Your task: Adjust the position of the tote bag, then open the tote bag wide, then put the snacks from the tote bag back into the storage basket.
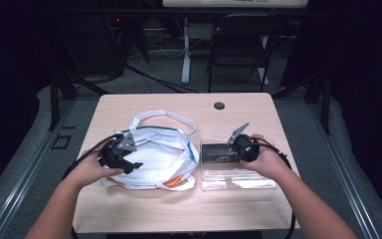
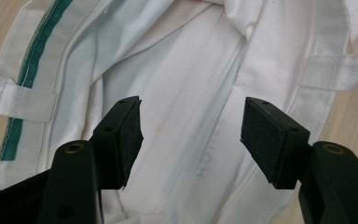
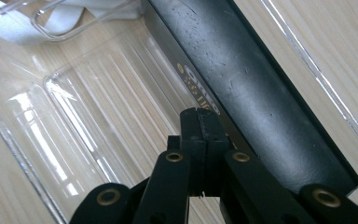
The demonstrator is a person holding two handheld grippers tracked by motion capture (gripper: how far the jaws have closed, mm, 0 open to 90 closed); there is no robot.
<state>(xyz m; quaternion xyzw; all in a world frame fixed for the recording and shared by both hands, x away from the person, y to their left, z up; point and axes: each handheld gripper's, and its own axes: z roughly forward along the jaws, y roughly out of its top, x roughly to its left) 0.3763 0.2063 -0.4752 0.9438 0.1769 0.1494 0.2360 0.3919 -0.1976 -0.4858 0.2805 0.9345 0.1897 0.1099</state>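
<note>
**Ana:** Risk first. What can go wrong from this position?

**Ben:** I think the black box (image 1: pixel 218 152) can slide away. It lies in a clear plastic tray (image 1: pixel 238 179), right of centre in the high view, and the tray looks smooth and ribbed. If the right gripper (image 3: pixel 200 116) pushes the box instead of taking it, the box may slip along the tray, or the light tray may move on the table (image 1: pixel 238 107).

**Ana:** And the white bag (image 1: pixel 154 157)?

**Ben:** It is soft cloth, left of centre in the high view, just beside the tray. If the left gripper (image 2: pixel 191 130) closes on one layer only, the mouth may fall shut. The handle (image 1: pixel 164 117) lies loose toward the top of the frame and could catch.

**Ana:** How do the jaws stand?

**Ben:** In the left gripper view the pads (image 2: pixel 268 135) stand wide apart over the inside of the bag, and nothing is pressed between them. I cannot tell if the tips touch the cloth. In the right gripper view the jaws are closed together, with nothing between them. Their tips are at the long edge of the box, near its gold print; whether they touch it, I cannot say.
</note>
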